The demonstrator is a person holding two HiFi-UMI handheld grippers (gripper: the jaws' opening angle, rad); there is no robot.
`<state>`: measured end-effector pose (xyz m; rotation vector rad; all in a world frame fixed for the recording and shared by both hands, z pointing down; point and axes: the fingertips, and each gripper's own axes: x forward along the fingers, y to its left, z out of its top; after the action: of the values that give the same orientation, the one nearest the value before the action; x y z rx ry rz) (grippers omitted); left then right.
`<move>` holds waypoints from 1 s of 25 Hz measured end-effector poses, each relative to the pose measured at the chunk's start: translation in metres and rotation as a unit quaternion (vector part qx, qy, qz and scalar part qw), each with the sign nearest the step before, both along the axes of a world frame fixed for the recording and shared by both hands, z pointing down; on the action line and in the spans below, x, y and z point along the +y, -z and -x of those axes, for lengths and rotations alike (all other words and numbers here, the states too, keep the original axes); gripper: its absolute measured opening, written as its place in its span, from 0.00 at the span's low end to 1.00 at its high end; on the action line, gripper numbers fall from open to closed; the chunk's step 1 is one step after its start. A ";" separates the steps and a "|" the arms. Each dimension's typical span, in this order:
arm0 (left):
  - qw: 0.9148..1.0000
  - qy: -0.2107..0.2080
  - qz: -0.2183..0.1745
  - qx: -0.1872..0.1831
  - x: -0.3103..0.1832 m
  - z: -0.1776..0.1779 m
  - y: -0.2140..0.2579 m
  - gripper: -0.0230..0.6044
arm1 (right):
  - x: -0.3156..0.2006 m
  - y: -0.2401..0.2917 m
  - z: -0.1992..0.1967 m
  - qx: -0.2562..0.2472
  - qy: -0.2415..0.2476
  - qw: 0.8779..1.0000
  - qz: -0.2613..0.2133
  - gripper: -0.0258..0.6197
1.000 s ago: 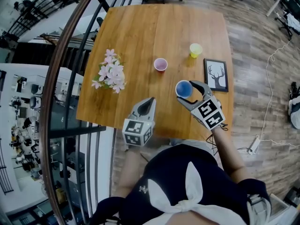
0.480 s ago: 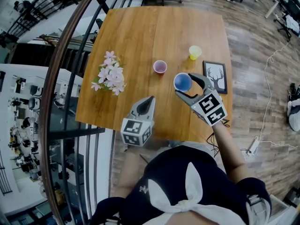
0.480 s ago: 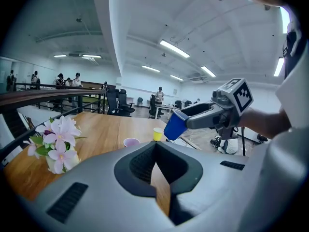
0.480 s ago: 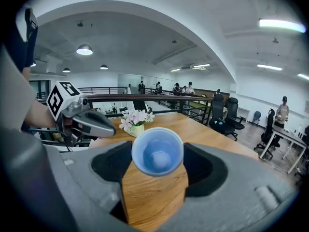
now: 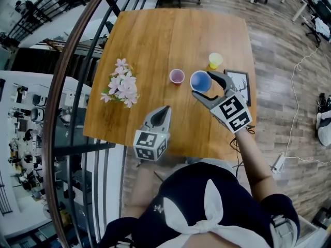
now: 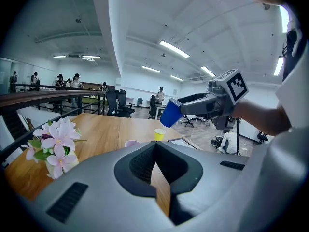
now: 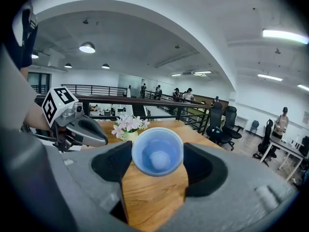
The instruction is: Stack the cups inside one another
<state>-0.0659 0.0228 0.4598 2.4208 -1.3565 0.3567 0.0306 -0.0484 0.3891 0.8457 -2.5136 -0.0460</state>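
Cups are not yet nesting: right gripper (image 5: 205, 84) is clasping the blue cup (image 5: 200, 81) aloft, pink cup (image 5: 177, 76) and yellow cup (image 5: 215, 60) waiting, left gripper (image 5: 166, 110) idling clenched, empty.

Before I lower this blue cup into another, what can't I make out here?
- Pink cup: the left gripper view shows only its rim, behind the left gripper body.
- Picture frame: in the head view, its near part is covered by the right gripper.
- Yellow cup and pink cup: outside the right gripper view, which faces the flowers past the blue cup.
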 end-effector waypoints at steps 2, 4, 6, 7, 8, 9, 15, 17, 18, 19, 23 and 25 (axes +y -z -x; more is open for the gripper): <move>1.000 0.000 0.000 -0.001 -0.002 0.000 0.000 0.05 | -0.005 0.003 0.001 -0.002 0.000 1.000 -0.003 0.55; 1.000 0.000 0.001 -0.001 -0.004 0.001 -0.001 0.05 | -0.008 0.004 0.003 -0.002 0.001 1.000 -0.003 0.55; 1.000 0.000 0.003 -0.002 -0.006 0.001 -0.002 0.05 | -0.011 0.003 0.004 -0.002 0.003 1.000 -0.002 0.55; 1.000 0.000 0.003 -0.002 -0.007 0.001 -0.003 0.05 | -0.012 0.002 0.004 -0.001 0.004 1.000 -0.001 0.55; 1.000 0.000 0.004 -0.002 -0.008 0.001 -0.003 0.05 | -0.013 0.001 0.005 0.000 0.005 1.000 0.000 0.55; 1.000 0.000 0.004 -0.002 -0.009 0.001 -0.004 0.05 | -0.014 0.000 0.006 0.000 0.006 1.000 0.001 0.55; 1.000 -0.001 0.008 -0.002 -0.017 0.001 -0.006 0.05 | -0.023 -0.004 0.012 -0.001 0.010 1.000 0.008 0.55; 1.000 -0.001 0.011 -0.002 -0.019 0.002 -0.008 0.05 | -0.027 -0.007 0.015 -0.002 0.012 1.000 0.012 0.55; 1.000 -0.001 0.013 -0.002 -0.021 0.002 -0.009 0.05 | -0.029 -0.009 0.016 -0.002 0.013 1.000 0.013 0.55; 1.000 -0.001 0.014 -0.001 -0.022 0.002 -0.010 0.05 | -0.030 -0.010 0.018 -0.002 0.014 1.000 0.015 0.55; 1.000 -0.003 0.021 -0.002 -0.027 0.003 -0.017 0.05 | -0.038 -0.016 0.024 -0.002 0.017 1.000 0.022 0.55; 1.000 -0.003 0.026 -0.001 -0.031 0.005 -0.021 0.05 | -0.043 -0.021 0.026 -0.002 0.017 1.000 0.026 0.55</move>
<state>-0.0706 -0.0083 0.4807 2.3841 -1.3246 0.3921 0.0045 -0.0910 0.4099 0.7839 -2.5224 0.0102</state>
